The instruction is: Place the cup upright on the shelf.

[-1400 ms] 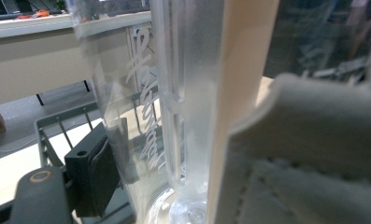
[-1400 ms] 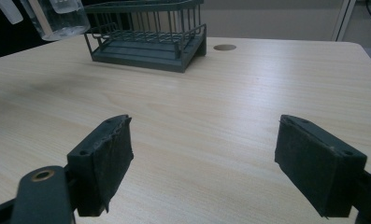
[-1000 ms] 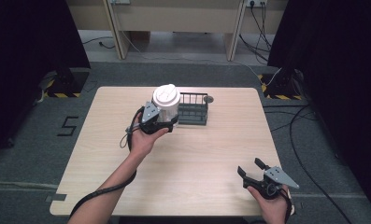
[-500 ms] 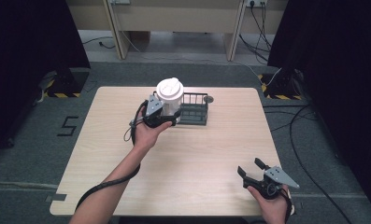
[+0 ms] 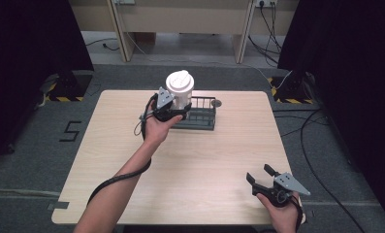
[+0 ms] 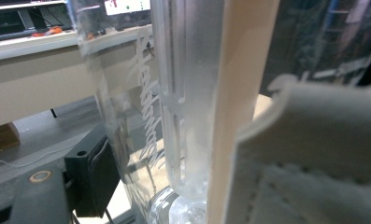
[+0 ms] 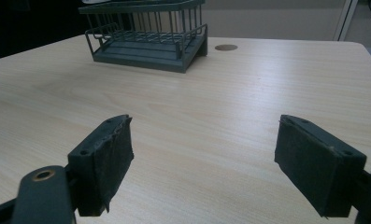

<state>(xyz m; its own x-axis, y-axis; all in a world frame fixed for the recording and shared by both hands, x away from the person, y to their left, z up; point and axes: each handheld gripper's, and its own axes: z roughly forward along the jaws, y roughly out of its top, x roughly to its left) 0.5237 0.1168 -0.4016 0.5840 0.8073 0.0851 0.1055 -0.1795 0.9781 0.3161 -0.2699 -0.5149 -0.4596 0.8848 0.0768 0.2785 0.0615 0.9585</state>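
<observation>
A clear plastic container (image 5: 181, 99) with a white round lid (image 5: 179, 81) is held up at the left end of a dark wire rack (image 5: 203, 114) at the table's far middle. My left gripper (image 5: 172, 110) is shut on the container's lower body. In the left gripper view the clear wall with pale script lettering (image 6: 148, 116) stands right against the camera, beside one black jaw at the lower left. My right gripper (image 5: 263, 177) rests near the table's front right corner, open, with nothing between its pads (image 7: 109, 156). The rack (image 7: 146, 35) stands far ahead of it.
A small brown round disc (image 5: 216, 103) sits in the tabletop just right of the rack, also seen in the right gripper view (image 7: 226, 47). The light wooden table (image 5: 209, 160) is bare between the two grippers. Dark curtains and cables flank the table.
My left gripper has carried the lidded container up and farther away, toward the rack. The right gripper has stayed still and open.
</observation>
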